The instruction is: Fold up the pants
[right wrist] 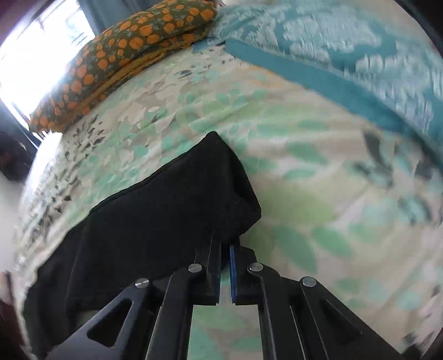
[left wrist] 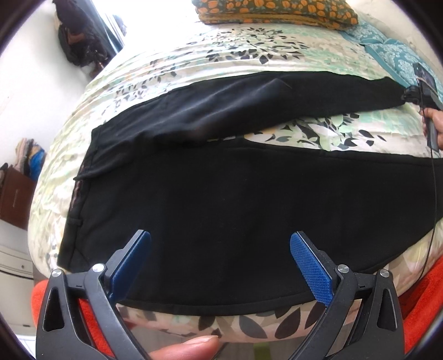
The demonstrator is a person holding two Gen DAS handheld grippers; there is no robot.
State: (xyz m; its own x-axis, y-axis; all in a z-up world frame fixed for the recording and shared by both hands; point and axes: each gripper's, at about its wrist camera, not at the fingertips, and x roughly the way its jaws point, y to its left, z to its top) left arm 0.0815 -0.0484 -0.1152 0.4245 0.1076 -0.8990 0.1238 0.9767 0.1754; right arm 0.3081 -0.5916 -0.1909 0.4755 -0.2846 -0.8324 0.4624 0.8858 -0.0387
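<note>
Lying flat across a floral bedspread (left wrist: 249, 69), black pants (left wrist: 221, 199) run left to right, waistband left and both legs stretching right. The right gripper (right wrist: 225, 243), pinched tight on the far leg's hem, holds that end, while the left gripper (left wrist: 220, 243) hovers spread wide over the near leg, empty. Motion blur softens the right view.

A bed (left wrist: 249, 69) wears a pale cover printed with green and dark leaves. At its far edge lies a folded orange-flowered quilt (left wrist: 277, 11), with a teal patterned cloth (right wrist: 346, 55) just beside it. A brown box (left wrist: 16, 193) stands off the bed's side.
</note>
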